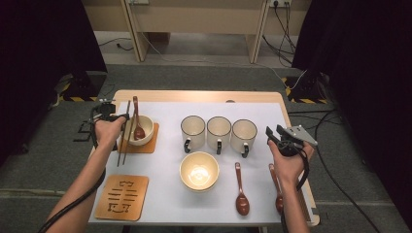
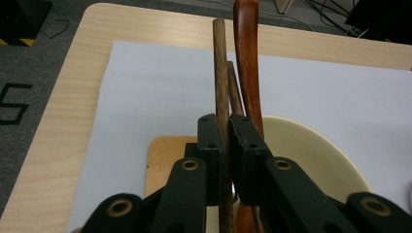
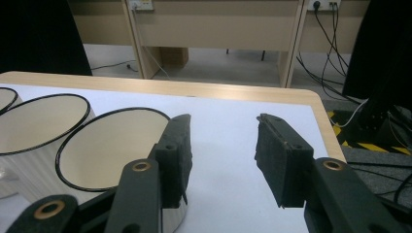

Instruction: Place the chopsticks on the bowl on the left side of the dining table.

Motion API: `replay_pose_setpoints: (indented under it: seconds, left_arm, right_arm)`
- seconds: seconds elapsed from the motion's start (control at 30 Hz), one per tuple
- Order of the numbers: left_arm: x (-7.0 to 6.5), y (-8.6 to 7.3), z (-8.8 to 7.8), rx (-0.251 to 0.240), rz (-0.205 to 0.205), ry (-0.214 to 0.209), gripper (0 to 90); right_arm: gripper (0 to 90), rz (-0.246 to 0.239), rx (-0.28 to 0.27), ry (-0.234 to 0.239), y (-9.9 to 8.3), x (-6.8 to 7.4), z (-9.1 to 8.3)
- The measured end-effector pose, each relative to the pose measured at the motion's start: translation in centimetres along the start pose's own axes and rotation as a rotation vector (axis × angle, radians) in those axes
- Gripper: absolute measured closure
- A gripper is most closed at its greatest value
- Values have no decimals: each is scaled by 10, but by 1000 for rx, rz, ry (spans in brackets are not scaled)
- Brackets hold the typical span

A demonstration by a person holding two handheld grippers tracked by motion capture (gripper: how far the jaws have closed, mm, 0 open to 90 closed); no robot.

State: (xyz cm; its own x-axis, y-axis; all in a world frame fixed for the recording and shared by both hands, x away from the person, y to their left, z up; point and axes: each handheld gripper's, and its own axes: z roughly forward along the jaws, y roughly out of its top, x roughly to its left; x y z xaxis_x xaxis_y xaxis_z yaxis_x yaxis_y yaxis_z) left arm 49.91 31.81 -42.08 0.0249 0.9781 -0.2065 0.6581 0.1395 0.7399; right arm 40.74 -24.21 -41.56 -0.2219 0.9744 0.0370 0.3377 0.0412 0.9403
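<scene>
Beside the bowl (image 1: 145,132), chopsticks (image 1: 125,131) lengthwise, away.

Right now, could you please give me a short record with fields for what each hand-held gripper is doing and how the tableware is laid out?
left hand-held gripper: shut on chopsticks, beside the small bowl
small bowl: on a wooden coaster, brown spoon inside
right hand-held gripper: open, holding nothing, near the mugs
mugs: three in a row, black rims
large bowl: in front of the mugs
loose spoons: two, right of the large bowl
spare coaster: near left corner, nothing on it
</scene>
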Motion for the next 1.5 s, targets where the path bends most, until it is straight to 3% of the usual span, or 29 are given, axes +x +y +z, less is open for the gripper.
replay_pose_setpoints:
  seconds: [0.73, 1.0, 1.1, 1.27, 1.5]
  left_arm:
    - [1, -6, 8, 25, -38, -12, 826]
    - [0, -3, 4, 14, -54, -14, 729]
    - [-5, 1, -3, -1, -36, -25, 684]
    - [-12, 0, -4, 23, 27, -3, 627]
    - [-14, -3, 2, 70, 52, 9, 597]
  right_arm:
    - [564, 1, 2, -6, 0, -2, -1]
    - [562, 1, 4, -5, 0, -1, -1]
    - [561, 0, 3, -6, 0, -1, -1]
    - [559, -5, 9, -4, 0, 0, 0]
    - [557, 1, 11, -3, -1, -1, 0]
